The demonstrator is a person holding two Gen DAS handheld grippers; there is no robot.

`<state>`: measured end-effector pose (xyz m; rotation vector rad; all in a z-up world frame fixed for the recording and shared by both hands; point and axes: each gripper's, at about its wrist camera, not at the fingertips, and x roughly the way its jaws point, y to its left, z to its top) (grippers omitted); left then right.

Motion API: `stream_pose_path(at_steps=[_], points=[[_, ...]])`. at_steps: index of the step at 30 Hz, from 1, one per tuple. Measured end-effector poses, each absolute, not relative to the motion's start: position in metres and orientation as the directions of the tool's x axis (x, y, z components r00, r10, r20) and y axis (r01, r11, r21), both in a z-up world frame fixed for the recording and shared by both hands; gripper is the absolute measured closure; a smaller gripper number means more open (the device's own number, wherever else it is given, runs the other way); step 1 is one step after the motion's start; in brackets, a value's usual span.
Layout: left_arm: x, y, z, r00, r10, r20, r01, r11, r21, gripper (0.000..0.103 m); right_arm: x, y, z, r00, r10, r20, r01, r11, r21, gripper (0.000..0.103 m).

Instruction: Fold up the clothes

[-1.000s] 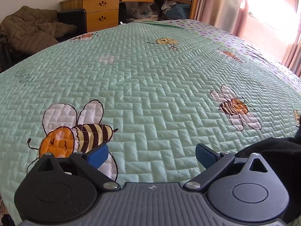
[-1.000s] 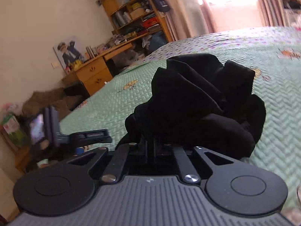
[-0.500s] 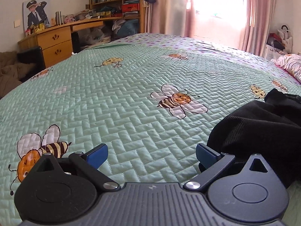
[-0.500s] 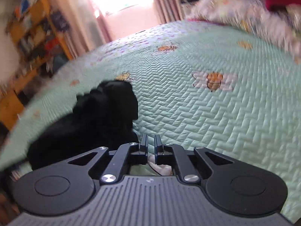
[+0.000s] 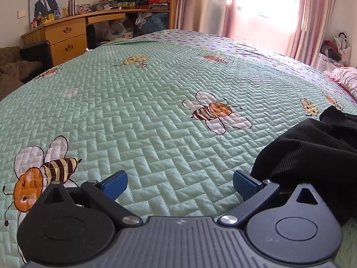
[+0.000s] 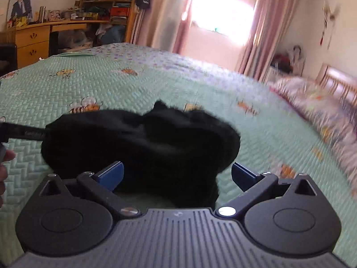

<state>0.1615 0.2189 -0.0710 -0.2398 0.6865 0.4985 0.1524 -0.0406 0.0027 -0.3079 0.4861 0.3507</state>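
My right gripper point(image 6: 176, 176): its jaws have just sprung wide apart. The black cloth sits in front of them, and the blue pads are not squeezing it.
My left gripper point(image 5: 179, 184): wide open too, with only bed cover between its fingers.
Black clothes point(image 6: 142, 143): a crumpled heap on the bed, right in front of my right gripper. In the left view it point(image 5: 312, 147) lies just to the right of my left gripper's right finger.
Which way it runs: the heap is longer left to right than near to far. I cannot tell which end is the top.
Bed cover point(image 5: 156, 111): green, with bees. Lots of flat open room to the left of the heap and past it.
Edges: the pink bedding point(image 6: 312, 96) lies along the far right. The desk point(image 5: 64, 33) stands past the bed's far left edge.
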Motion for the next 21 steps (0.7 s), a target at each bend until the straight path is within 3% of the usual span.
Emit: stream_pose_path(at_steps=[3, 9, 14, 19, 20, 21], points=[[0.161, 0.219, -0.072, 0.659, 0.36, -0.661, -0.515, 0.856, -0.047, 0.002, 0.139, -0.043, -0.004, 0.819, 0.279, -0.501, -0.406, 0.899, -0.162, 0.001], [0.159, 0.216, -0.074, 0.682, 0.352, -0.641, -0.491, 0.87, -0.045, 0.002, 0.131, -0.032, 0.007, 0.88, 0.218, -0.421, -0.336, 0.914, -0.228, 0.001], [0.162, 0.214, -0.08, 0.676, 0.359, -0.644, -0.498, 0.866, -0.041, 0.002, 0.159, -0.006, 0.007, 0.943, 0.125, -0.308, -0.262, 0.85, -0.457, 0.001], [0.165, 0.217, -0.083, 0.663, 0.363, -0.655, -0.515, 0.856, -0.046, 0.002, 0.23, 0.027, -0.03, 0.91, 0.082, -0.407, -0.32, 0.762, -0.563, 0.001], [0.166, 0.217, -0.083, 0.657, 0.371, -0.656, -0.518, 0.854, -0.036, 0.002, 0.24, 0.029, -0.041, 0.903, 0.057, -0.427, -0.319, 0.755, -0.573, 0.012], [0.166, 0.216, -0.084, 0.652, 0.377, -0.658, -0.521, 0.853, -0.027, 0.002, 0.25, 0.03, -0.053, 0.894, 0.033, -0.446, -0.318, 0.747, -0.583, 0.052]])
